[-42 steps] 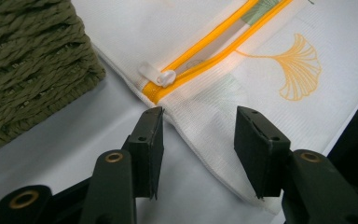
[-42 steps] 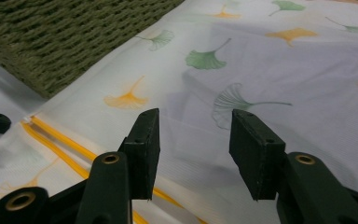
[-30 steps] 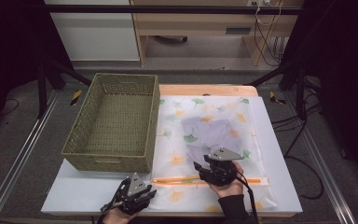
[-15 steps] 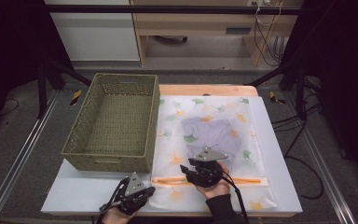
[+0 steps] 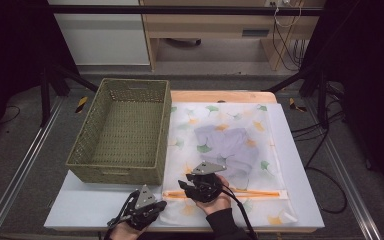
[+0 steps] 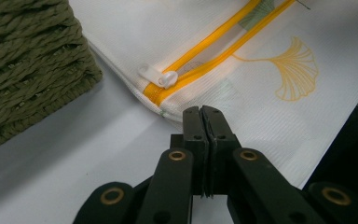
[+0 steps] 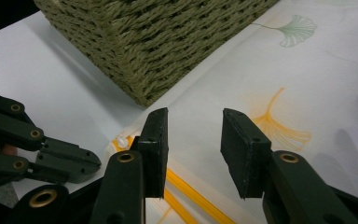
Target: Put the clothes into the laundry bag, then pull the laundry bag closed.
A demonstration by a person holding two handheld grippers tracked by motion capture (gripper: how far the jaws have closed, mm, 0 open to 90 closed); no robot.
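High view is showing no brand, label or readable writing; the white mesh laundry bag (image 5: 230, 150) is carrying only printed ginkgo leaves in yellow and green. It is lying flat on the white table (image 5: 85, 205), just at 3 o'clock of the woven basket (image 5: 122, 130), with a pale garment (image 5: 230, 145) inside. Its orange zipper (image 5: 240, 192) is running along the near edge, and the white zipper pull (image 6: 158, 77) is sitting at 11 o'clock of the left gripper (image 6: 201, 112), whose jaws are pressing together at the bag's corner edge; whether fabric is pinched I cannot tell. The right gripper (image 7: 193, 135) is hanging over the zipper's end, jaws half apart and just now narrowing, gripping nothing.
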